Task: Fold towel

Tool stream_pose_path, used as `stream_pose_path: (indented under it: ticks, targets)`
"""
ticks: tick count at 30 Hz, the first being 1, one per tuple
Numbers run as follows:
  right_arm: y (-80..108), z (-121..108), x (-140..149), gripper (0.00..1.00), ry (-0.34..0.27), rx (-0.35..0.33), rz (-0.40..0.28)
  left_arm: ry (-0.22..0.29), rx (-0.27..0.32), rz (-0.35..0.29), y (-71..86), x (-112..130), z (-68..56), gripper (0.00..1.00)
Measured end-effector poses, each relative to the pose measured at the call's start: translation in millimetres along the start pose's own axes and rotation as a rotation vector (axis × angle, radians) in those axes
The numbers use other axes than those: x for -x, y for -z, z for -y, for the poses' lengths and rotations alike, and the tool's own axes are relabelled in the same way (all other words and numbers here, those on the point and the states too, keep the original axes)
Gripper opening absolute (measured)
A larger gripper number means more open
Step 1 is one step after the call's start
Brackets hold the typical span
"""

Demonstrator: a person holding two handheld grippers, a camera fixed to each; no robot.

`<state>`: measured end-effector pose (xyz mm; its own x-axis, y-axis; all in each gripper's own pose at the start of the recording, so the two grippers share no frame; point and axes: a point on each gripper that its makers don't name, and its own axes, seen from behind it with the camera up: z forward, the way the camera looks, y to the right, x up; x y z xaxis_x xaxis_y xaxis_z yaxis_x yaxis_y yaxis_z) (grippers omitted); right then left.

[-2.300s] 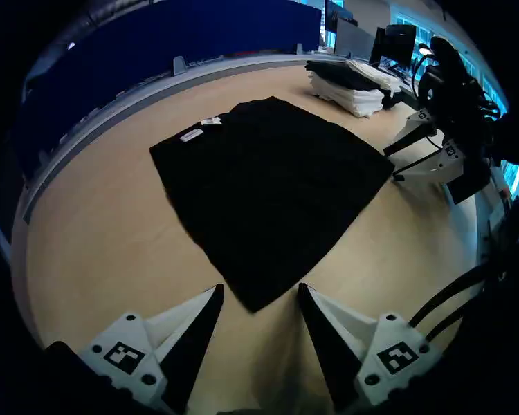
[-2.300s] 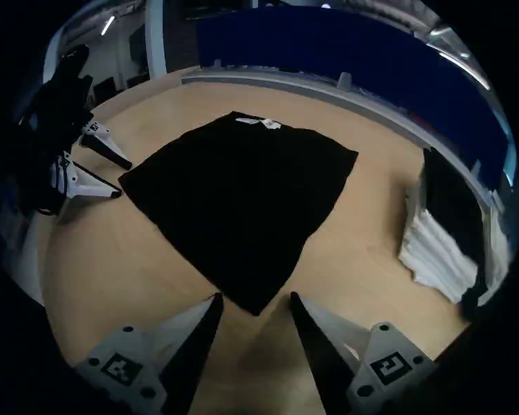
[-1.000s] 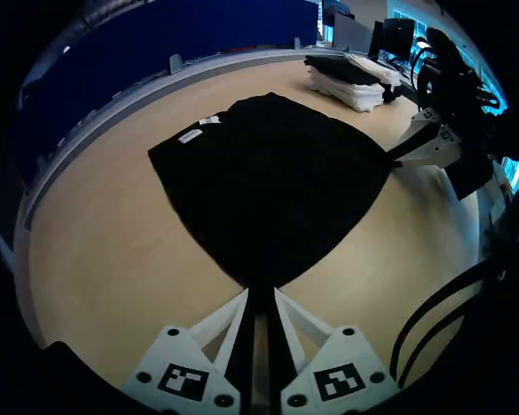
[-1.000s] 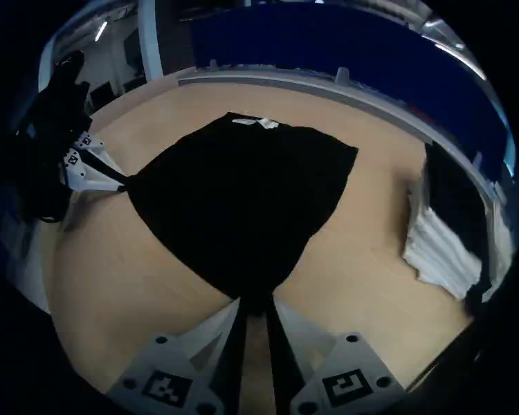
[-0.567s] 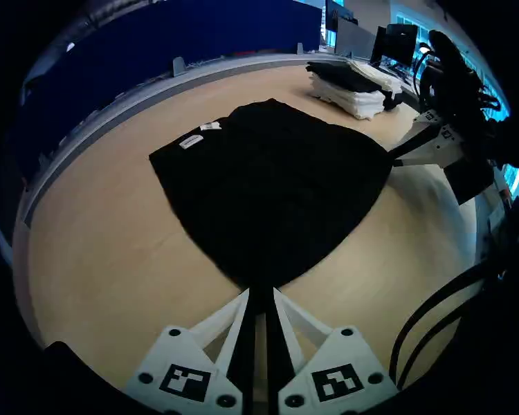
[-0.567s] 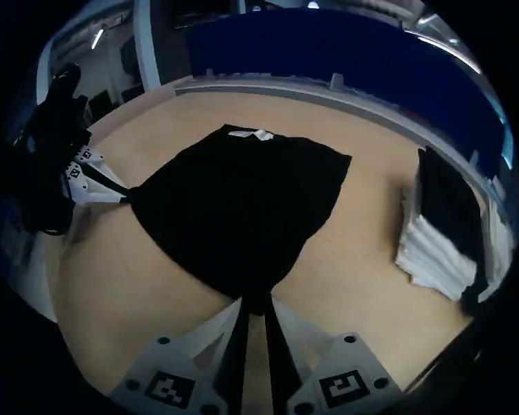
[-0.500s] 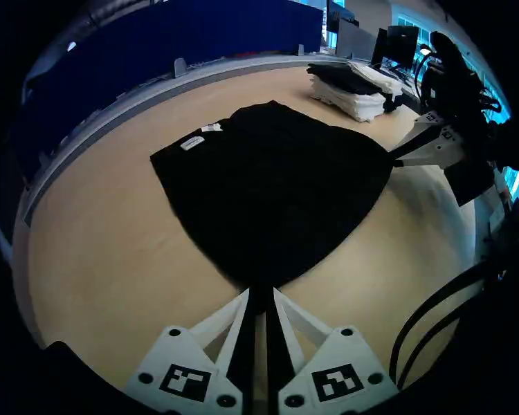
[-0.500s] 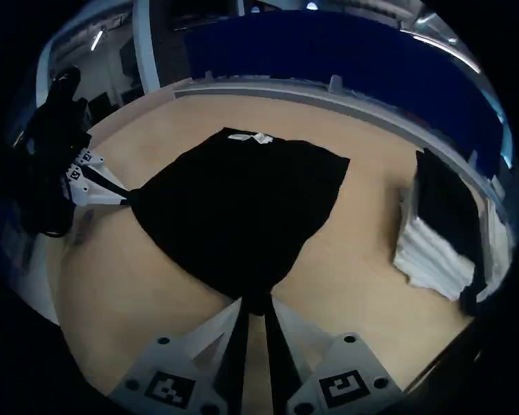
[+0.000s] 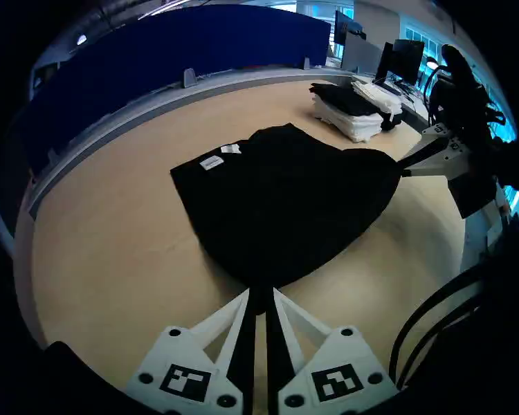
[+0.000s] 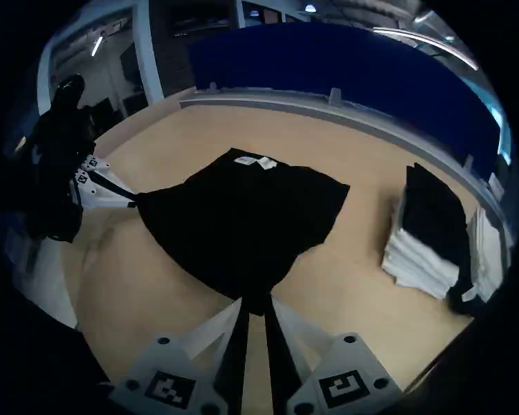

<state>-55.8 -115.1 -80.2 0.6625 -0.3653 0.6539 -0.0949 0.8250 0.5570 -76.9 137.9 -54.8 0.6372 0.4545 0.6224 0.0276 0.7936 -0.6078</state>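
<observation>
A black towel (image 9: 287,197) was pictured spread on the counter (image 9: 107,235), its two near corners pinched: one between the pressed-together fingers of the left gripper (image 9: 262,299), the other clamped likewise by the right gripper (image 10: 255,304). The cloth was stretched away from both grippers toward the counter's back edge — the tagged far hem was judged the fold's target.

Black towel (image 9: 287,200), white tags (image 9: 211,162); tan woodgrain table (image 9: 100,235); dark blue partition (image 9: 190,41); white-and-black folded stack (image 9: 353,111) at 1 o'clock.
</observation>
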Motion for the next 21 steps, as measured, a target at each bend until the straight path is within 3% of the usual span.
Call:
stream_pose_path:
  ticks: [9,21]
  targets:
    - [32.1,16.9,-5.2,0.15,0.022,-0.008,0.008,0.041,-0.011,-0.016,28.1,-5.3,-12.0,0.08]
    - [56.0,28.2,-10.9,0.15,-0.039,-0.018,0.007,0.09,-0.002,-0.009,54.9,-1.0,-29.1,0.08]
